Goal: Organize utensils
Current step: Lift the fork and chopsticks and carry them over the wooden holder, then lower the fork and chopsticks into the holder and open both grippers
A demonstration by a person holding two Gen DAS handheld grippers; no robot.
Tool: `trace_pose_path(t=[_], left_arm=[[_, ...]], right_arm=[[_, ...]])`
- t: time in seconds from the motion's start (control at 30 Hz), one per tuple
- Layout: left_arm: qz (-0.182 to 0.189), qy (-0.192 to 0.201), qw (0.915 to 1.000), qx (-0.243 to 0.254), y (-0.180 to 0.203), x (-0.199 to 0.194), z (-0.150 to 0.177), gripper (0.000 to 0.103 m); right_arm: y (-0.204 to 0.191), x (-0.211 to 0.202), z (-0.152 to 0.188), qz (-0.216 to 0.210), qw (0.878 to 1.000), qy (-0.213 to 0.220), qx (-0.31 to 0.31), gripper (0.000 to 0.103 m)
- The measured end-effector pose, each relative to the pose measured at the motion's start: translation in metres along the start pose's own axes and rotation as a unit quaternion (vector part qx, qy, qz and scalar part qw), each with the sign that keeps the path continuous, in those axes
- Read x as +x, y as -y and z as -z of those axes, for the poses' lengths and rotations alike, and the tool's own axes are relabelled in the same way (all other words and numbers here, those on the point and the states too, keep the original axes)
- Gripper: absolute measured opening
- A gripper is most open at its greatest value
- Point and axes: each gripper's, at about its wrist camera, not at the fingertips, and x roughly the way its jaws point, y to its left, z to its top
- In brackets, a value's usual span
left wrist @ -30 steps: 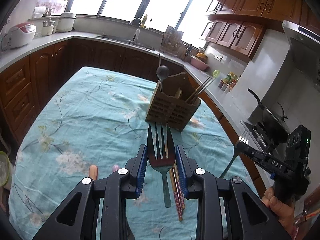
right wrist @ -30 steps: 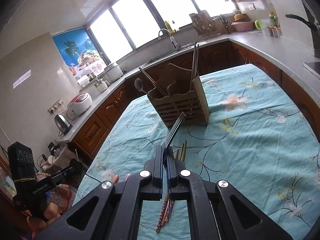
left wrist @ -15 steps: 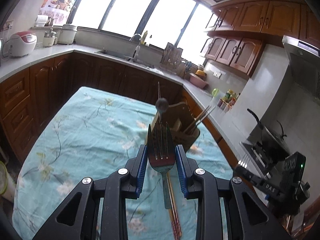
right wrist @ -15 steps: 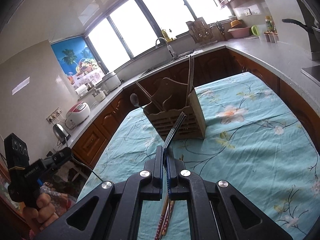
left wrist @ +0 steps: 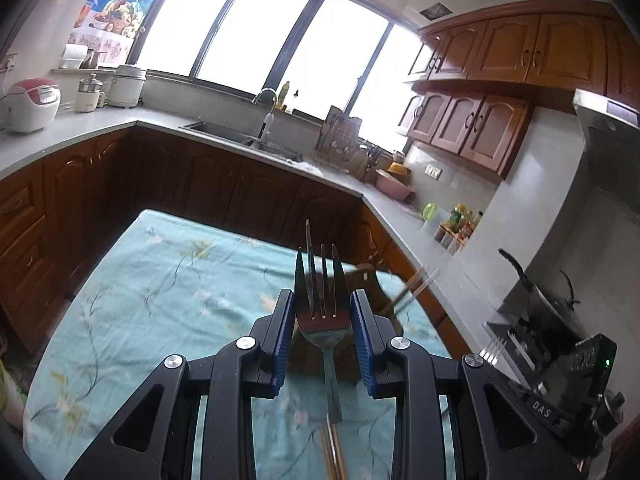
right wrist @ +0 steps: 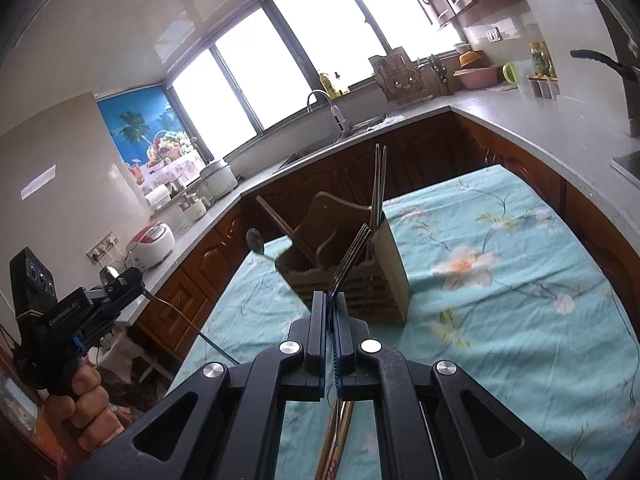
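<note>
My left gripper [left wrist: 322,312] is shut on a steel fork [left wrist: 321,300], held flat by its neck with tines pointing forward, raised above the table. My right gripper [right wrist: 329,310] is shut on a second fork [right wrist: 350,258], seen edge-on, just in front of the wooden utensil holder [right wrist: 362,276]. The holder stands on the floral tablecloth [right wrist: 500,300] and holds chopsticks [right wrist: 378,188] and a spoon [right wrist: 256,242]. In the left wrist view the holder [left wrist: 372,284] is mostly hidden behind the fork. Loose chopsticks [right wrist: 338,436] lie on the cloth below both grippers.
Wooden cabinets and a grey counter [left wrist: 100,128] wrap around the table, with a sink [left wrist: 248,140], rice cookers [left wrist: 32,104] and a pan on the stove [left wrist: 548,304]. The other hand-held gripper shows at each view's edge [right wrist: 68,312].
Both grippers have risen and tilted up with their forks. The holder now sits lower in the left wrist view and closer in the right wrist view.
</note>
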Motion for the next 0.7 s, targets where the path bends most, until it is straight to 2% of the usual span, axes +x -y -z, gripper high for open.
trace_pose_path(t=[0.27, 0.5, 0.7], left_arm=[[0.006, 0.036, 0.999, -0.028, -0.004, 0.061, -0.034, 0.027], [-0.008, 0.045, 0.9986, -0.027, -0.003, 0.116, -0.035, 0.027], [-0.022, 0.046, 0.9986, -0.015, 0.0, 0.151, -0.028, 0.027]], right_arm=[[0.001, 0.022, -0.046, 0.0, 0.999, 0.043, -0.004, 0.002], [-0.004, 0.046, -0.083, 0.011, 0.995, 0.094, -0.024, 0.002], [0.003, 0.07, -0.09, 0.017, 0.993, 0.11, -0.029, 0.002]])
